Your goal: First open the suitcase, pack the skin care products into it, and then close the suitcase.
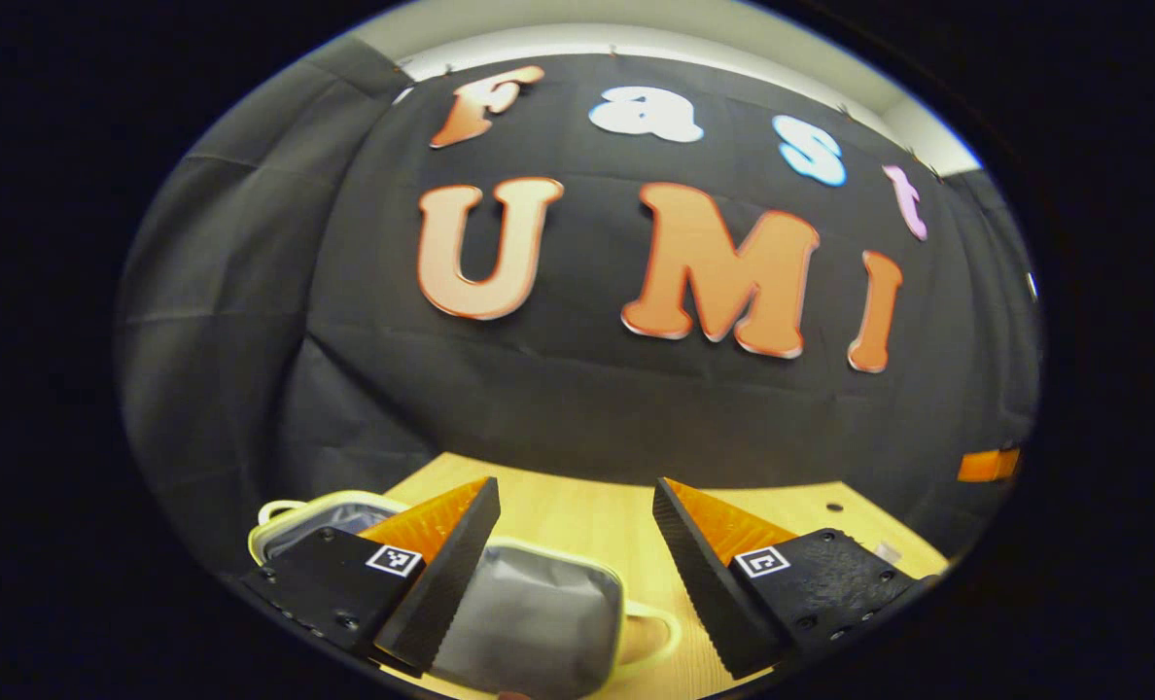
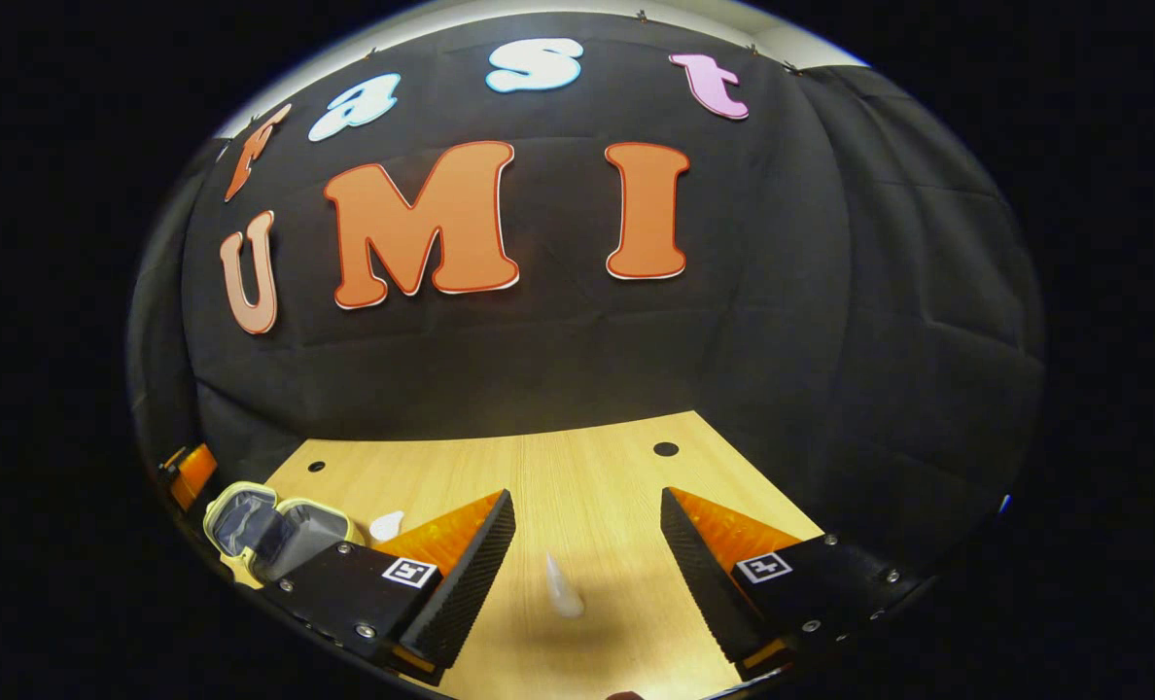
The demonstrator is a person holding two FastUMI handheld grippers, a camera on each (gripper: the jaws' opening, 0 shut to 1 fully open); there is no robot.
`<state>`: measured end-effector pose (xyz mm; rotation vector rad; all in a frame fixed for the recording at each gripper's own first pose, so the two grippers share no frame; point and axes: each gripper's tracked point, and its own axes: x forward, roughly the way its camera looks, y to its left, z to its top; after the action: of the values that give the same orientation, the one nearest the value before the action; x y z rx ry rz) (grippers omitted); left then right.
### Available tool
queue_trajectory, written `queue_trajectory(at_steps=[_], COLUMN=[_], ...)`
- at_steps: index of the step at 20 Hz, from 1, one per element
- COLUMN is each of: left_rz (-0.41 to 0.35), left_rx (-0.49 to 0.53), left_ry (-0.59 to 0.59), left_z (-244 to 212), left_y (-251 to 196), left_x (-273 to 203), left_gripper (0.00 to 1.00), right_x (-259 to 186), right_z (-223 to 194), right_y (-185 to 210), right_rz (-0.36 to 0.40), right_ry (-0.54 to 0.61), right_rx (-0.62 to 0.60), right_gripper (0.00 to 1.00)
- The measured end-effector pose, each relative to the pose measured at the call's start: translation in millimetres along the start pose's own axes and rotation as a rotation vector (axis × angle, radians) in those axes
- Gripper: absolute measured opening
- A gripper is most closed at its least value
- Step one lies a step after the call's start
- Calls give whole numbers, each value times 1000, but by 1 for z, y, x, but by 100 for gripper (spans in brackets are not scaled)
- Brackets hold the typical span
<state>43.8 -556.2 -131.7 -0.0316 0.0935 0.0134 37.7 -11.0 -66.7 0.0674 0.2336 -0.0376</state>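
Open suitcase [image 2: 276, 535] crowds the table's [image 2: 587, 467] left; its middle lies bare.

Dim booth, overhead light, sharp centre, fisheye-bent edges.

In the left gripper view the open suitcase [image 1: 529, 612] is partly hidden behind a finger [image 1: 441, 574] and cut off at the near edge. In the right gripper view a small white item [image 2: 386, 525] is half hidden behind a finger [image 2: 461, 583], too small to identify
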Motion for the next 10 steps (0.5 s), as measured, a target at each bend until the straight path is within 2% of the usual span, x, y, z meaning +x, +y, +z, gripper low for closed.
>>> queue_trajectory(at_steps=[2,4,7,10], left_rz=[-61,-102,-120,-170], left_rx=[51,36,71,143], left_ry=[40,76,116,146], left_z=[-30,-64,-110,-147], left_y=[-53,-92,-133,-159], left_x=[0,-3,9,16], left_gripper=[100,100,100,100], right_x=[7,12,17,20], right_z=[-7,-15,-25,-34], right_y=[-13,-25,-41,-55], right_rz=[5,5,-8,-27], right_ry=[16,37,53,66], right_rx=[-10,-8,-9,-24], right_gripper=[96,96,96,96])
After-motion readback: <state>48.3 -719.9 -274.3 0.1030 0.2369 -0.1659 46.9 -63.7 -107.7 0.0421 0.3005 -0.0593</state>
